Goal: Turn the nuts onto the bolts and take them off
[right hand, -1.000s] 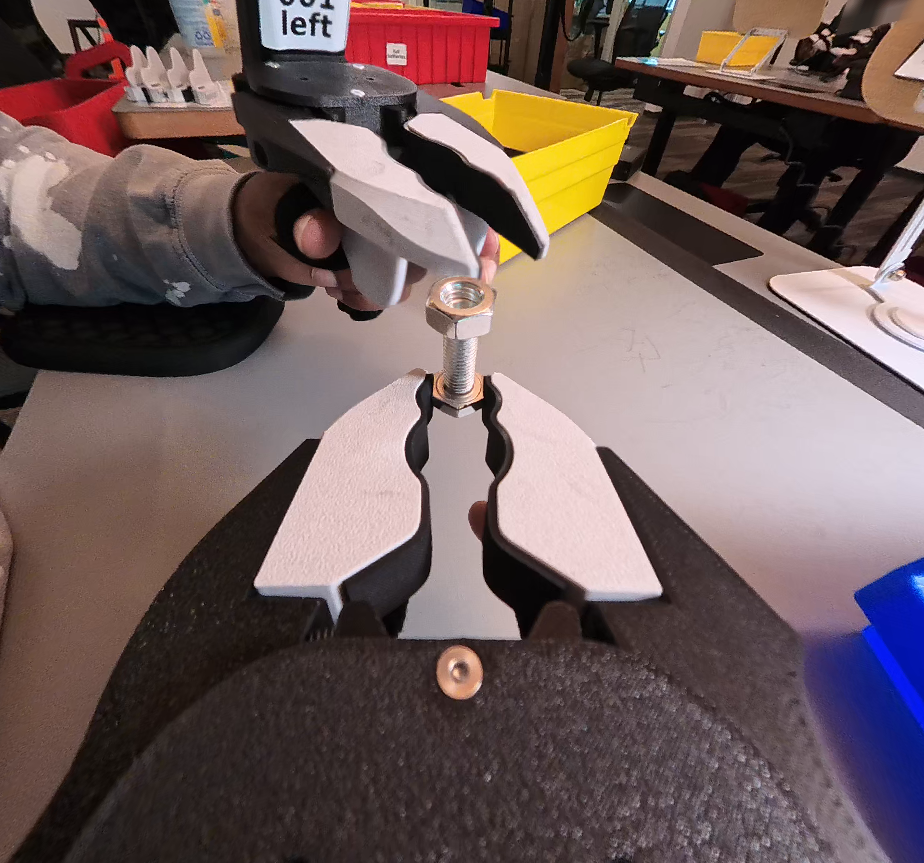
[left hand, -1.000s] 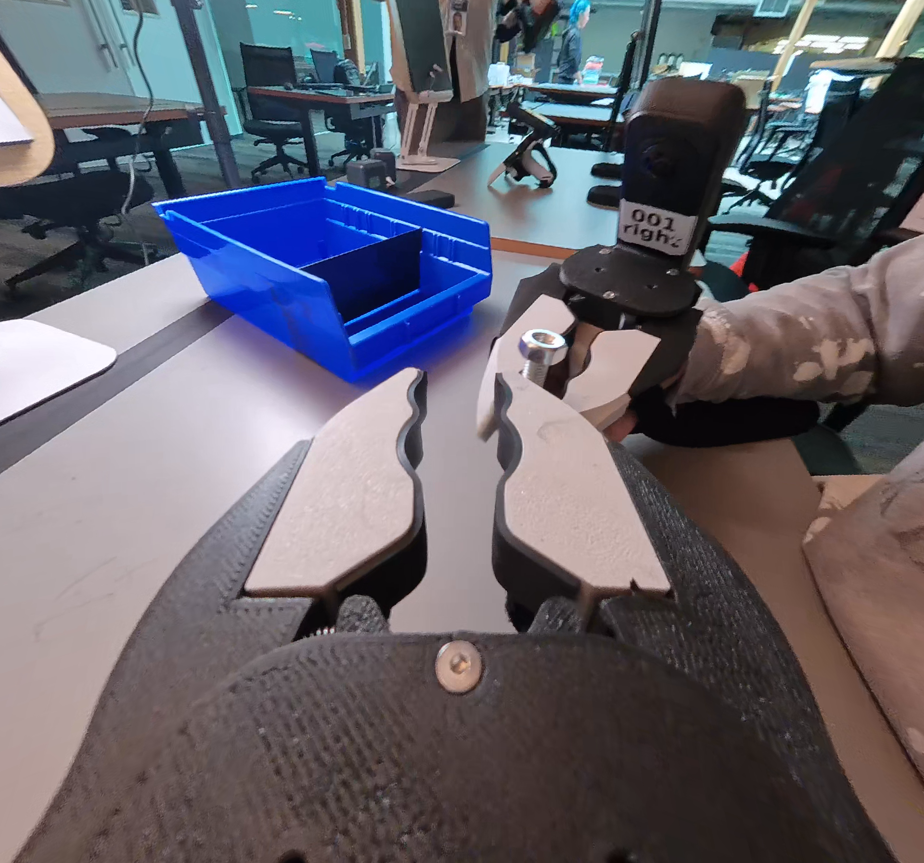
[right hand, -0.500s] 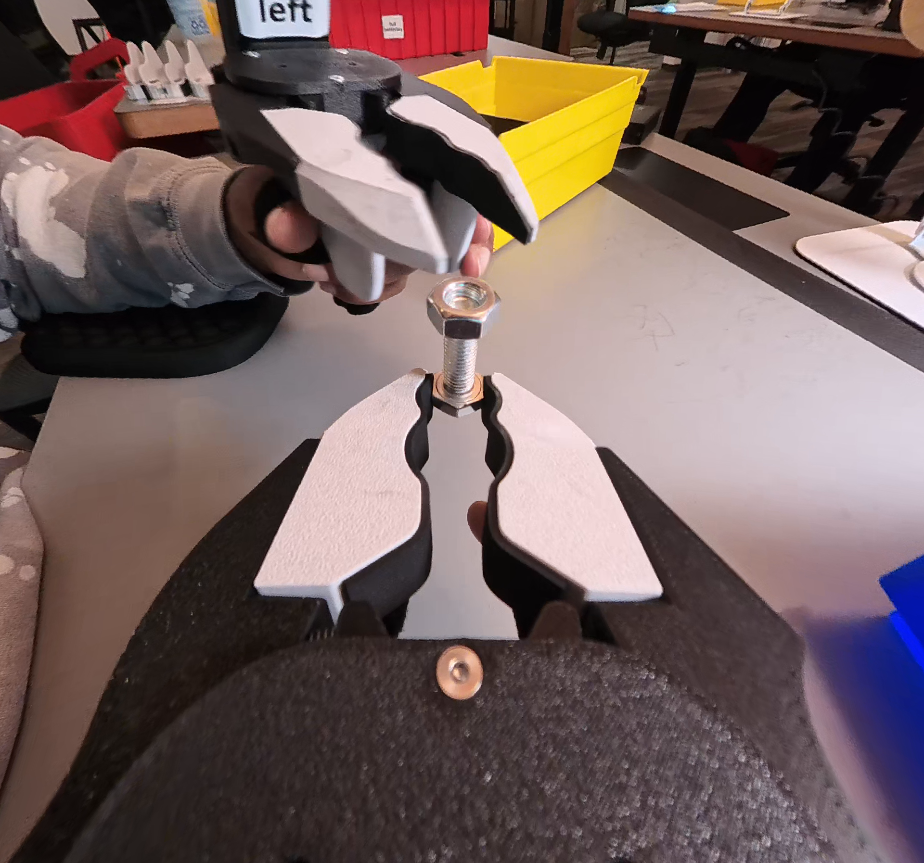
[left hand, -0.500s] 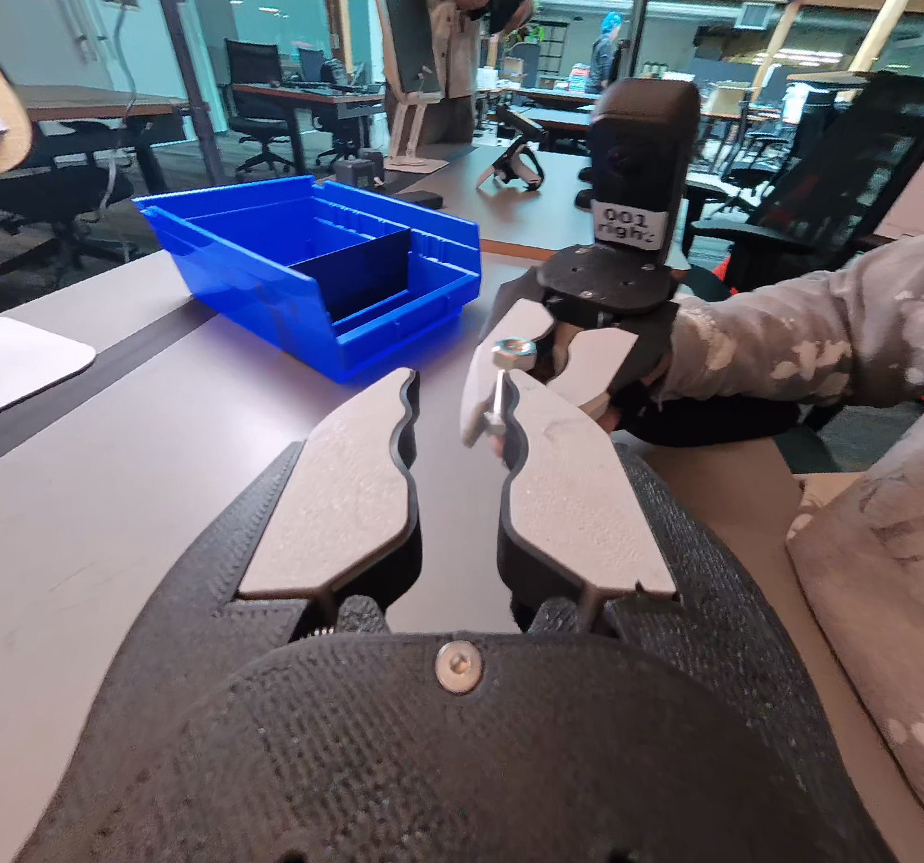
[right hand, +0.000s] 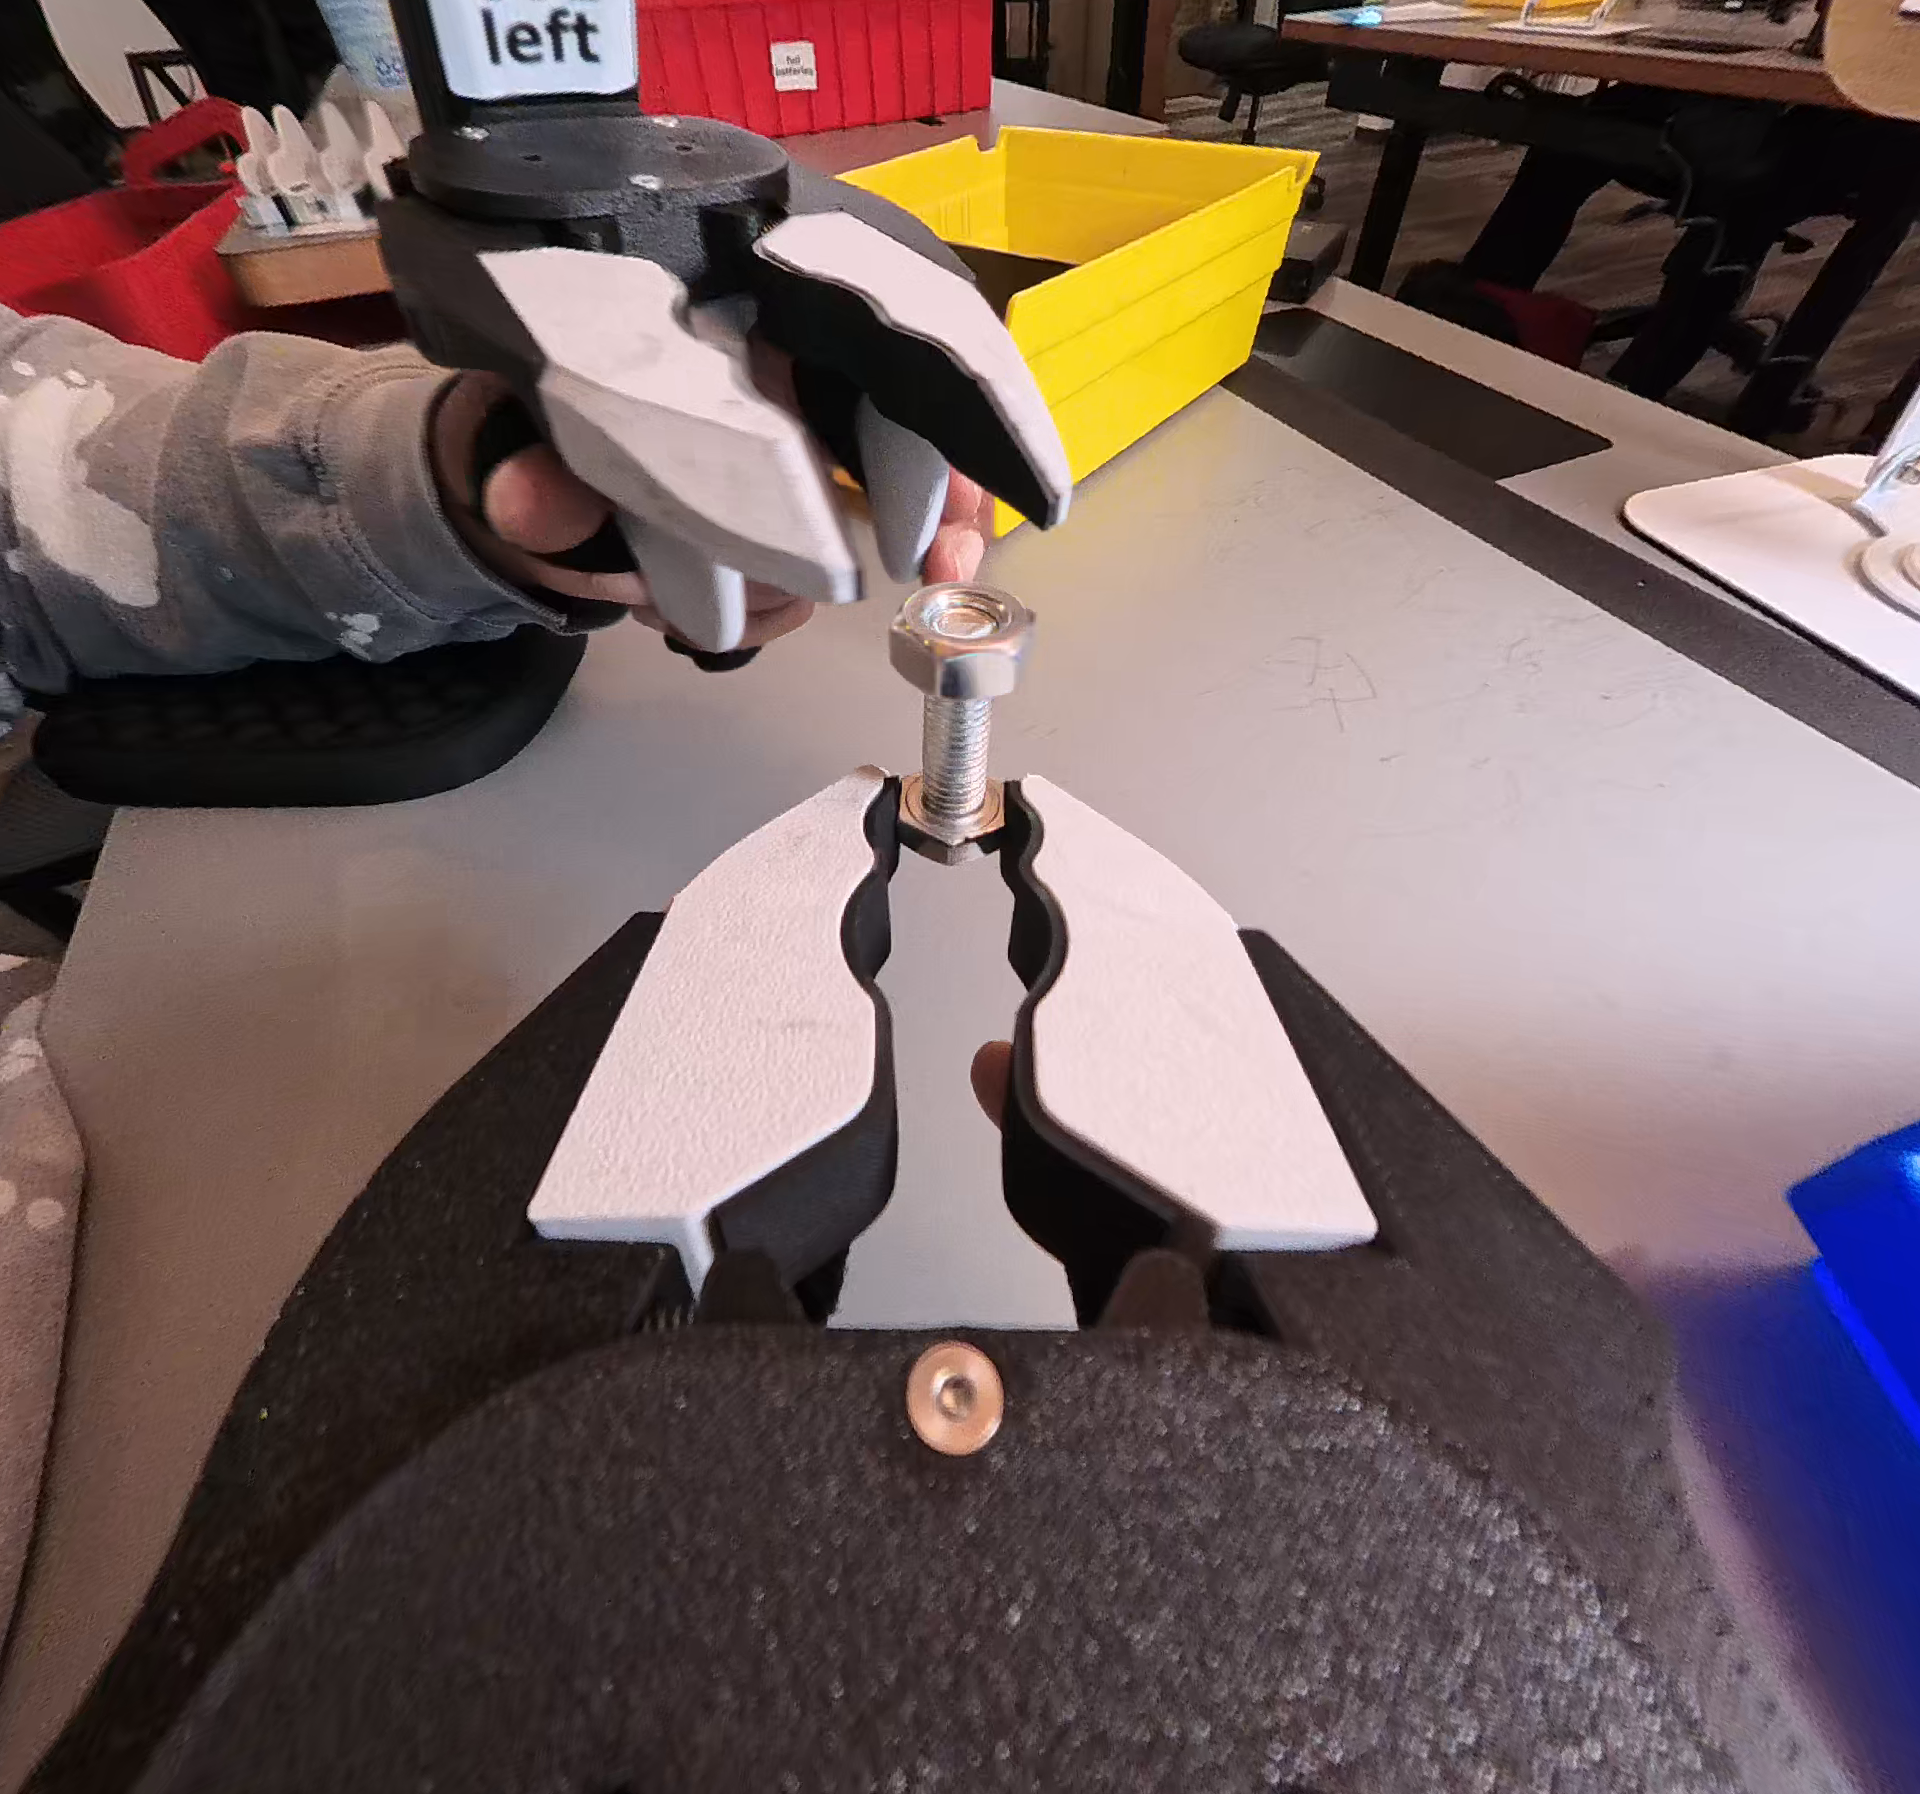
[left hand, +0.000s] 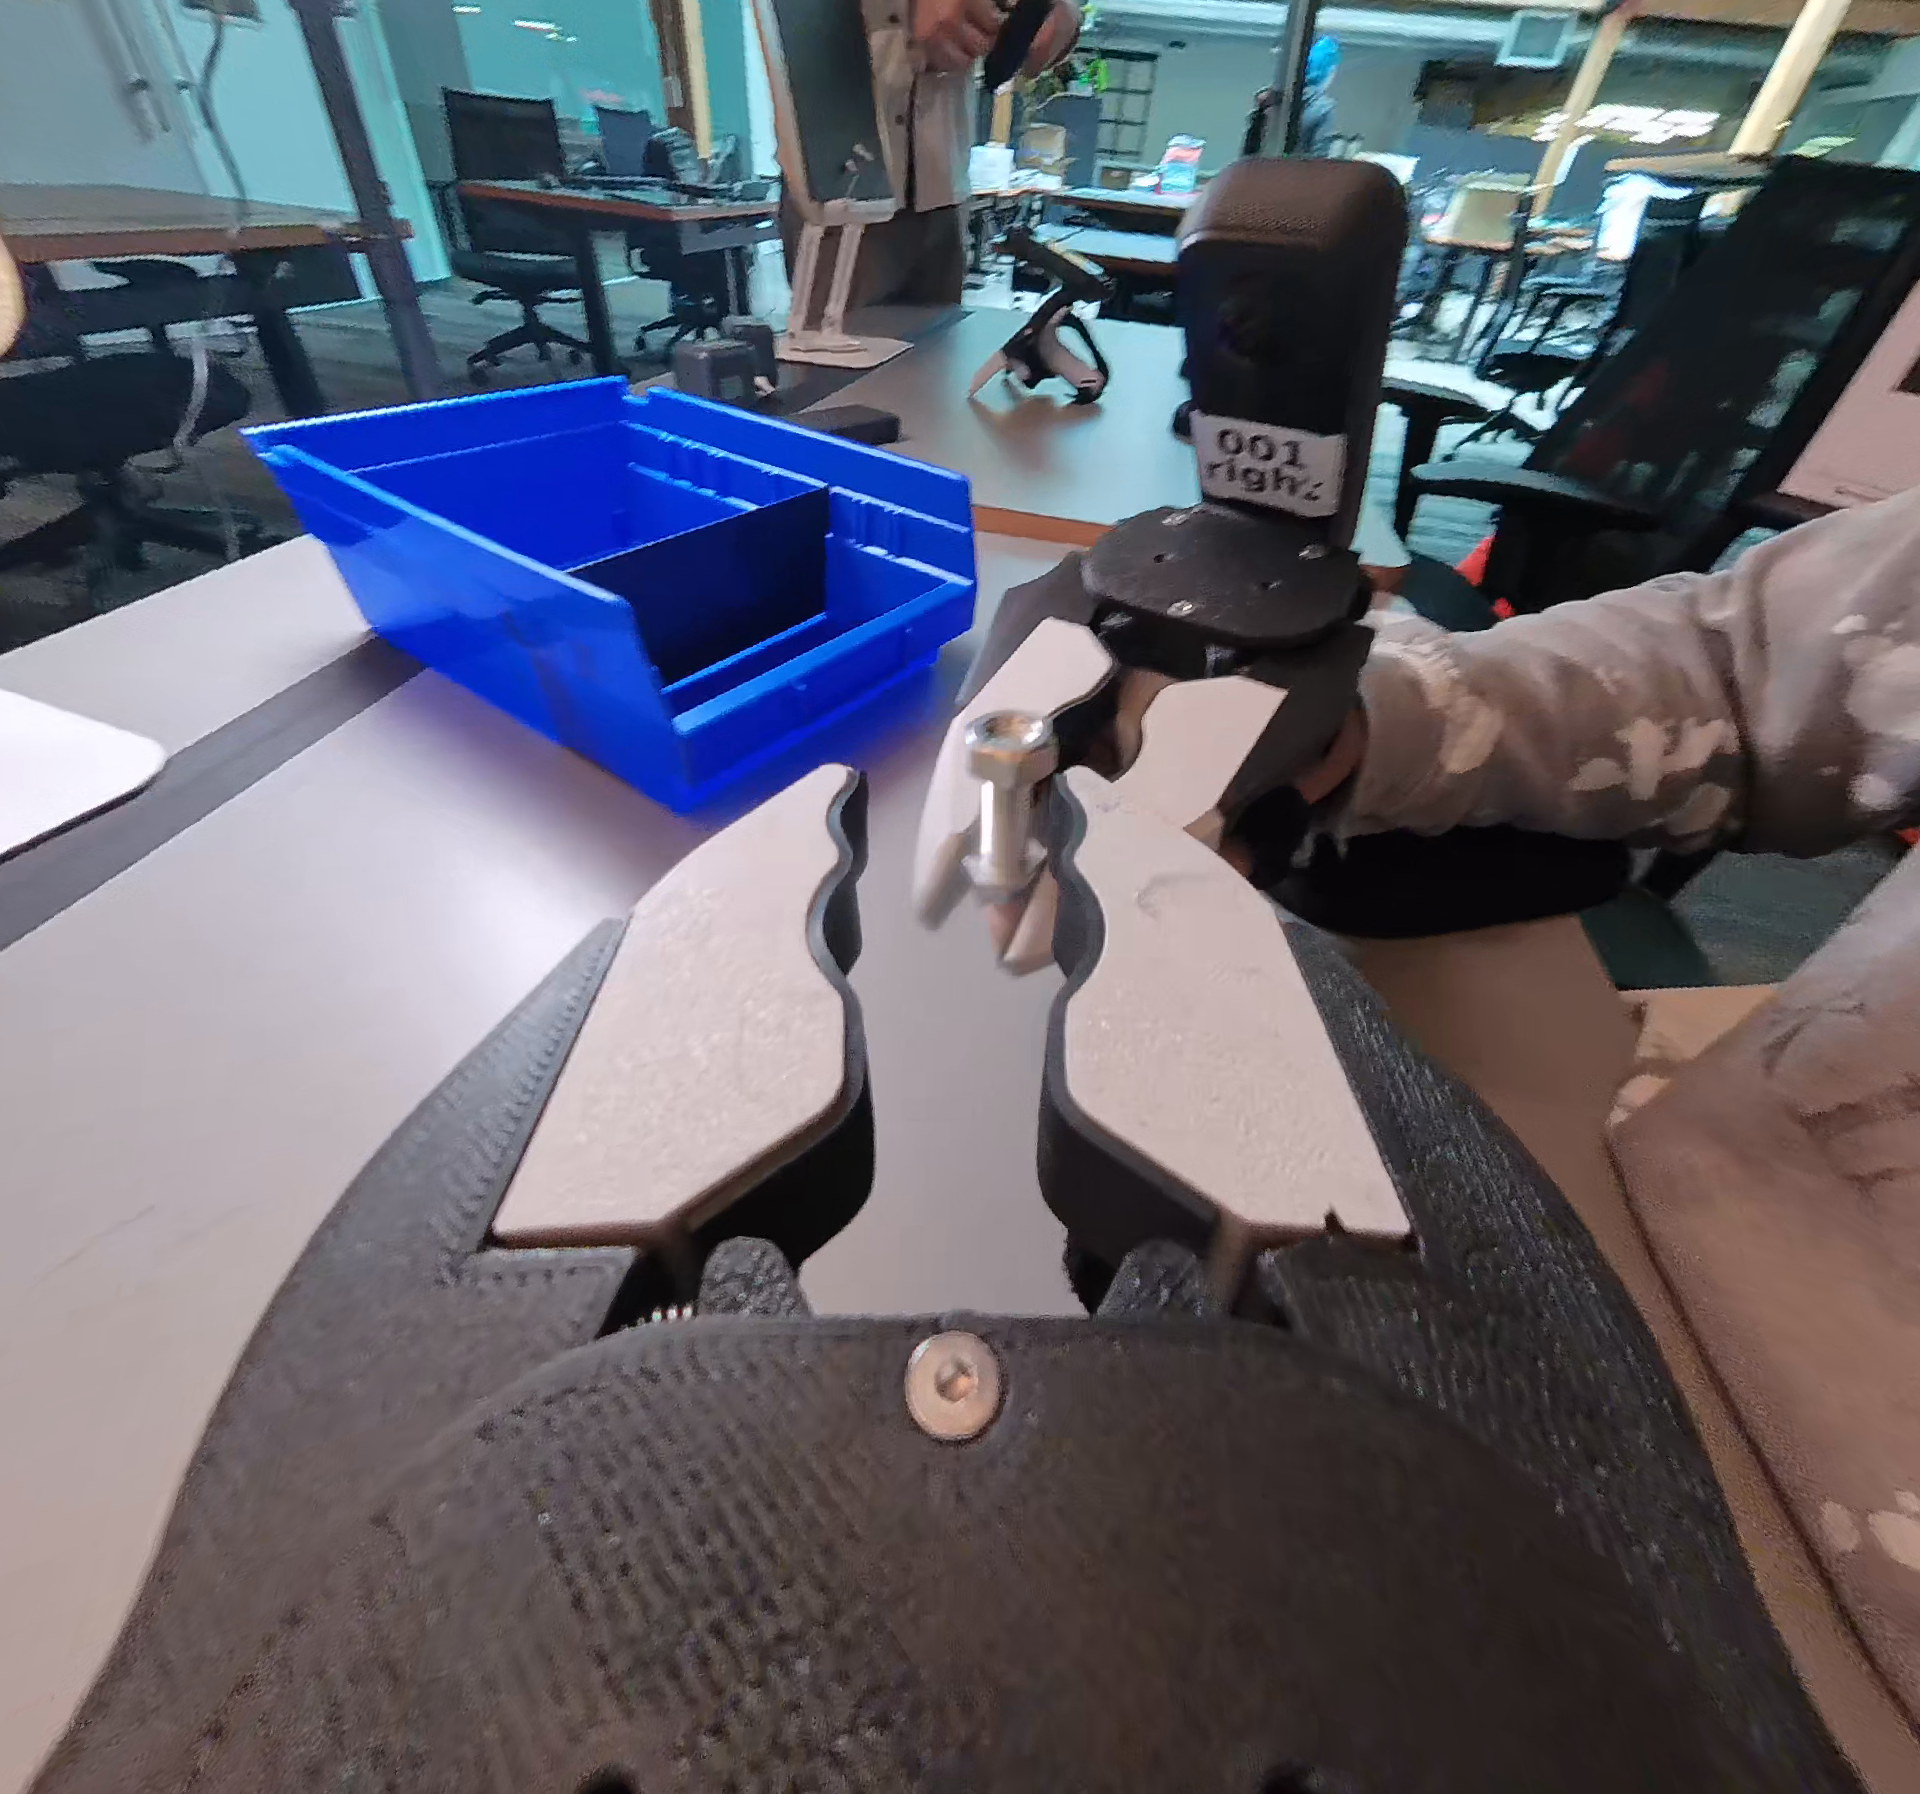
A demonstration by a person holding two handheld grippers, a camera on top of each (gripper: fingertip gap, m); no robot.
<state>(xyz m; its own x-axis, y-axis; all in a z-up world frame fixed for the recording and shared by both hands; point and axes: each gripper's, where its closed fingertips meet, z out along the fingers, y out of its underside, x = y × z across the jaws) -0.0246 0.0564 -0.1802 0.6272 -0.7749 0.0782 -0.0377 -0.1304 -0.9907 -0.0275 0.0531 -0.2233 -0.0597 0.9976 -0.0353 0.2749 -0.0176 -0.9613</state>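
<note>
An open office with chairs and other desks lies behind a pale grey desk (right hand: 1299, 705). Going left to right in the right wrist view: a red bin (right hand: 821, 40) stands far back, and the left tongs (right hand: 935, 539) hang just above the work with their fingers spread apart and empty. A yellow bin (right hand: 1143, 269) sits behind them. At centre, the right tongs (right hand: 951, 814) are closed on a hex piece, the bolt head or a lower nut, at the base of the bolt (right hand: 954, 752); it cannot be told which. The threaded shaft points away from the camera. A hex nut (right hand: 961, 648) sits at its far end, near the left fingertips but apart from them. A blue bin (right hand: 1870, 1225) shows at the right edge.

The steel hardware looks small, rigid, smooth and likely slippery. The nut's flat sides are probably the best place to grip, squarely, so it turns without cocking on the threads.
</note>
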